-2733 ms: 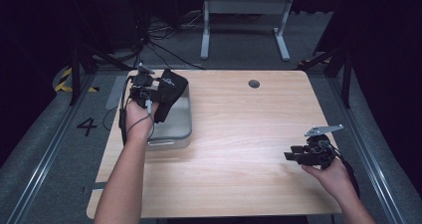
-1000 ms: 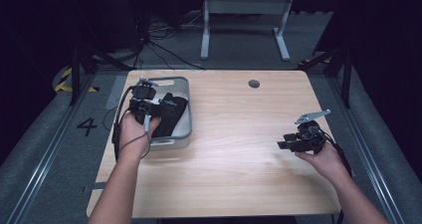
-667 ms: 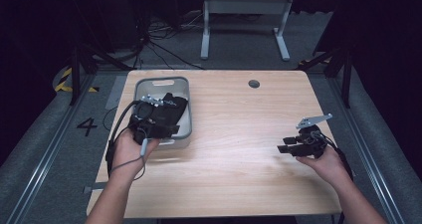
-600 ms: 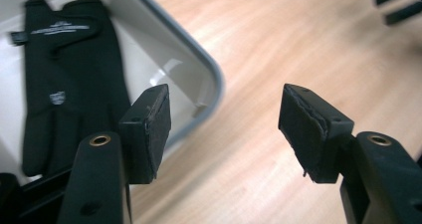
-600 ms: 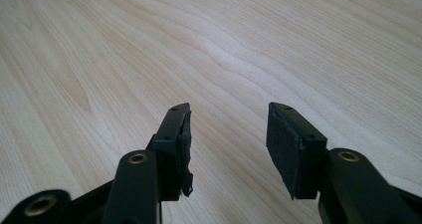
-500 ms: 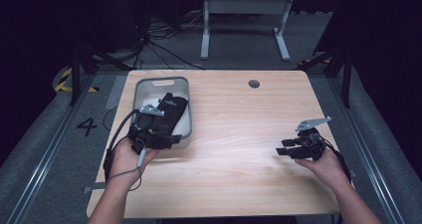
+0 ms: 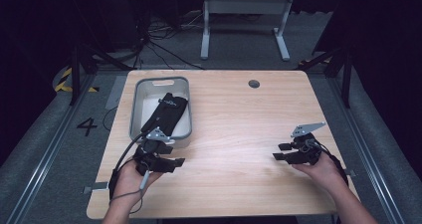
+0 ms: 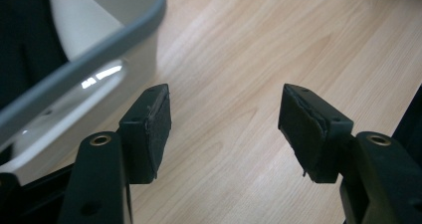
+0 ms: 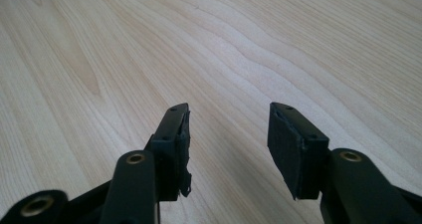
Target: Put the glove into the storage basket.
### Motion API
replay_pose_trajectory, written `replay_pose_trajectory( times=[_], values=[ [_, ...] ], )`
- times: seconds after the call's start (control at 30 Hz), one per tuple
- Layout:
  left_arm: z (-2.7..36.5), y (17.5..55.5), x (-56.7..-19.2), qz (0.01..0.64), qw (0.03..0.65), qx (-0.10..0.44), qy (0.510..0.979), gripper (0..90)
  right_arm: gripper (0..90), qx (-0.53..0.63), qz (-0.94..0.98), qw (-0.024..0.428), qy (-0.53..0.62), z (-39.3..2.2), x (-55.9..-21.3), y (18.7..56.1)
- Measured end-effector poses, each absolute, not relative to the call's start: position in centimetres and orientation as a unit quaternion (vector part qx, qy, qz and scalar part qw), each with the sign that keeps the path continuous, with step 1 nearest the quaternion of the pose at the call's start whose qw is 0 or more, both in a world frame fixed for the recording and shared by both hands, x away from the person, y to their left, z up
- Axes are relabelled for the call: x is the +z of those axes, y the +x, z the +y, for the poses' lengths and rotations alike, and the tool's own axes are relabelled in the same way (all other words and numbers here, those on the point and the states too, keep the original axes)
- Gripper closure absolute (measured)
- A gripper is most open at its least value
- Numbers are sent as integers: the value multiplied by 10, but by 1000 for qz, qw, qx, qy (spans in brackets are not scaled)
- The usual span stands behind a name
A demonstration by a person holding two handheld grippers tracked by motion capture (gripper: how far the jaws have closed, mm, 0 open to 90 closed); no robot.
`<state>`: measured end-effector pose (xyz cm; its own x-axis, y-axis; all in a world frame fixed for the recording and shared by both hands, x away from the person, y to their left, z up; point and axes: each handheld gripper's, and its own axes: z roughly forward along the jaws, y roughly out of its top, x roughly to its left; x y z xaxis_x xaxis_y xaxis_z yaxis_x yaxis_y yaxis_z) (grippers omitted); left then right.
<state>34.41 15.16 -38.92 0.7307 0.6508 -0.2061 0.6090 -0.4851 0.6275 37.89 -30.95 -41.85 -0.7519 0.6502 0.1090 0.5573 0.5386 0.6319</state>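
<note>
Pale wood-grain worktop [image 7: 234, 129] carries the whole scene. The left gripper [image 7: 166, 162] sits low over the near left part of it, held in the person's left hand [image 7: 130, 176], forearm coming in from the near edge and a cable looping beside the wrist. Its jaws point across the board and stand wide apart with nothing between them; in the left gripper view only bare wood lies between the pads [image 8: 152, 129]. Just beyond and to the left of that gripper stands the grey bin [image 7: 137, 117], its near corner close beside the left jaw in the left gripper view. A black cloth [image 7: 166, 114] lies inside the bin, draped toward its near right wall.

The right gripper [image 7: 282, 152] rests low at the near right of the worktop in the right hand [image 7: 321, 167], jaws aimed toward the middle, also parted and empty. It is well apart from the bin. A dark round hole [image 7: 254, 83] sits near the far edge.
</note>
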Motion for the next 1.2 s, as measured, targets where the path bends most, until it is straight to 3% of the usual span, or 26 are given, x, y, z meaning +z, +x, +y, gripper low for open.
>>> replay_pose_trajectory(
  times=[0.13, 0.6, 0.8, 1.2],
  values=[
    [145, 344, -406, 350, 354, 14, 867, 381, 524, 329, 876, 64, 348, -309, -424, 379],
    [136, 349, -448, 370, 349, 35, 860, 386, 509, 315, 891, 70, 319, -297, -439, 374],
    [128, 351, -454, 380, 321, 65, 865, 383, 509, 311, 895, 77, 309, -291, -443, 369],
    [117, 359, -457, 353, 318, 50, 878, 364, 501, 316, 894, 91, 304, -295, -446, 359]
  ],
)
